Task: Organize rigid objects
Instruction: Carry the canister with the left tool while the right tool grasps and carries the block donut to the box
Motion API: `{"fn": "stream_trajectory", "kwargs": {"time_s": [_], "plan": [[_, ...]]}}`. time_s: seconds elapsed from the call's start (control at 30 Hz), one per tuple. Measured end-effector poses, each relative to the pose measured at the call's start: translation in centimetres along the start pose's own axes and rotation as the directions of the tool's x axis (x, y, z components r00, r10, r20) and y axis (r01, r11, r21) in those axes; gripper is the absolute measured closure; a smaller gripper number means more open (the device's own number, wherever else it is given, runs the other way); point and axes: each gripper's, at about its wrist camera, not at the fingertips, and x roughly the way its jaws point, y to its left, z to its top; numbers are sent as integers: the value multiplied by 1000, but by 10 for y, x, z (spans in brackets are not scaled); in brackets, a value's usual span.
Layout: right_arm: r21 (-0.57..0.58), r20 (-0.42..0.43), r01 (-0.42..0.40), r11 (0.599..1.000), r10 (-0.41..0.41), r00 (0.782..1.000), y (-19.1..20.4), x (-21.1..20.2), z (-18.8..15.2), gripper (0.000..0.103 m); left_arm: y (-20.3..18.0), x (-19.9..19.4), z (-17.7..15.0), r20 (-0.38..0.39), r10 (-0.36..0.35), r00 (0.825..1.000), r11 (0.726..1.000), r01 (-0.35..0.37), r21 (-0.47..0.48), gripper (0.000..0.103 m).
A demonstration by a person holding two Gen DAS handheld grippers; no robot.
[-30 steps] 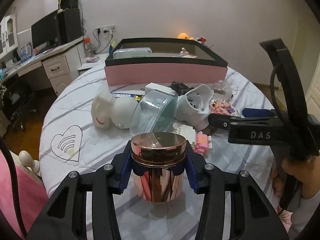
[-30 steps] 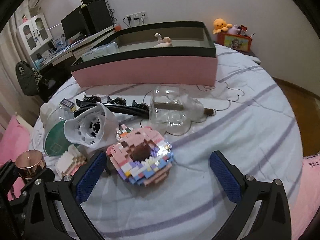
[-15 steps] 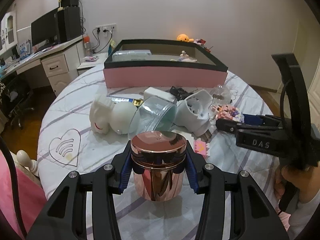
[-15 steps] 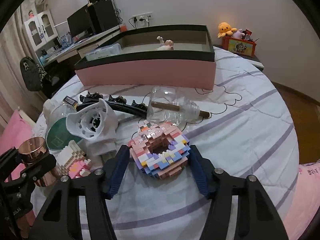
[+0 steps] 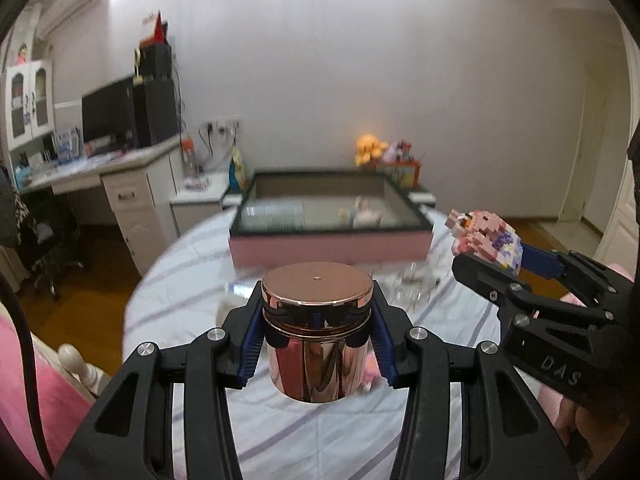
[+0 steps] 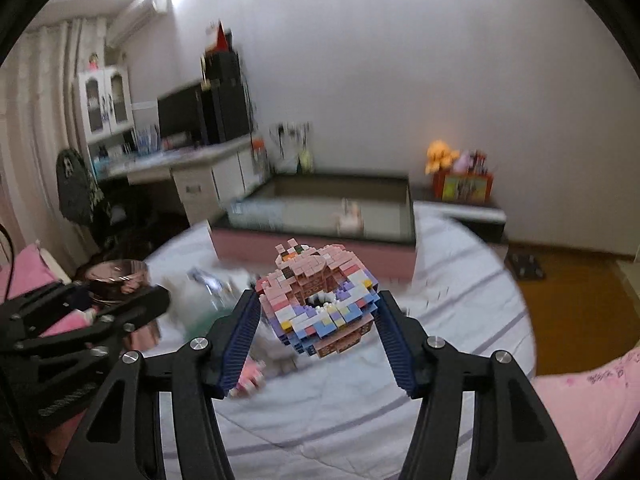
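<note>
My left gripper [image 5: 316, 340] is shut on a shiny rose-gold cylindrical jar [image 5: 316, 332] and holds it well above the round table. My right gripper [image 6: 318, 320] is shut on a pink and pastel brick-built doughnut [image 6: 320, 300], also lifted off the table. The doughnut [image 5: 486, 240] and the right gripper [image 5: 516, 272] show at the right in the left wrist view. The jar [image 6: 120, 280] and the left gripper show at the left in the right wrist view. A pink box with a black rim [image 5: 332, 246] stands at the far side of the table, with a small figure and a clear case inside.
The round table has a white striped cloth [image 5: 320, 432]. Blurred loose items, including a glass bottle [image 5: 416, 284], lie below the grippers. A desk with monitor [image 5: 108, 116] stands at the left, a low shelf with an orange plush [image 6: 440, 154] behind the box.
Both grippers have lifted away from the table with their objects and tilted up toward the pink box. The right gripper closed on the brick doughnut over the last second.
</note>
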Motion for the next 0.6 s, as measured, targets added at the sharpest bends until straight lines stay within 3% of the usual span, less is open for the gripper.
{"fn": "stream_trajectory", "kwargs": {"time_s": [0.23,0.6], "plan": [[-38,106,31,999,-27,994,16,-30,25,42,-6,-17,24,94,13,996,999,-16,28,56],[-40,143,43,998,-37,989,9,-9,55,42,-9,7,65,142,28,989,996,-39,76,56]]}}
